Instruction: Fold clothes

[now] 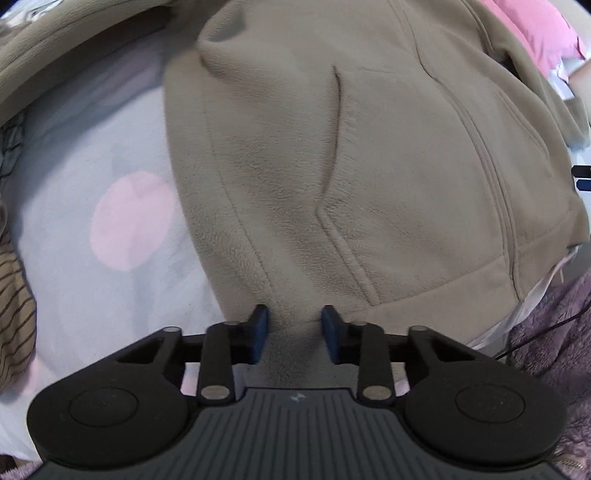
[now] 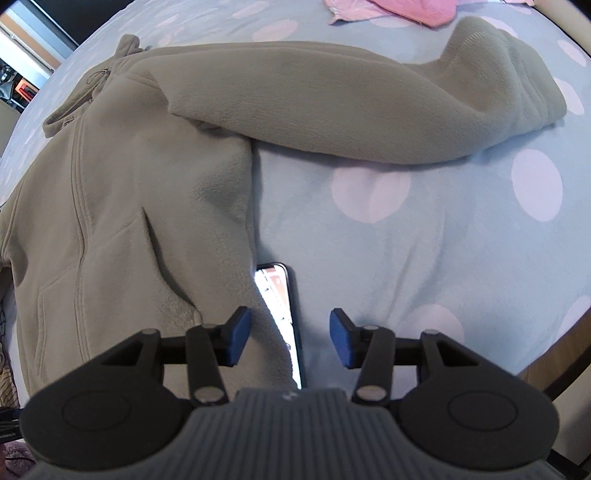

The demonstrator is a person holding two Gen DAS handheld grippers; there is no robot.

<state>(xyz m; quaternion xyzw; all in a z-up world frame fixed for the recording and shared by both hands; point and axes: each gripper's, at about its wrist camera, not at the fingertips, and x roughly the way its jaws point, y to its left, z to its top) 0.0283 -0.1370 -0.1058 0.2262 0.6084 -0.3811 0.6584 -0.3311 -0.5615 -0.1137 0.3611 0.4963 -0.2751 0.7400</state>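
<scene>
A beige fleece zip jacket (image 1: 351,166) lies spread on a pale blue sheet with pink dots (image 1: 122,221). In the left wrist view my left gripper (image 1: 294,332) sits at the jacket's bottom hem, jaws apart with a fold of hem fabric between the blue pads (image 1: 260,330). In the right wrist view the jacket (image 2: 147,184) lies at left with one sleeve (image 2: 351,103) stretched out to the right. My right gripper (image 2: 289,338) is open above the hem corner and a phone (image 2: 286,314).
The lit phone lies half under the jacket's edge. Pink clothing (image 2: 399,9) lies at the far side of the bed. A striped garment (image 1: 14,302) is at left. A purple fluffy blanket (image 1: 554,332) is at right. The wooden bed edge (image 2: 554,350) shows at lower right.
</scene>
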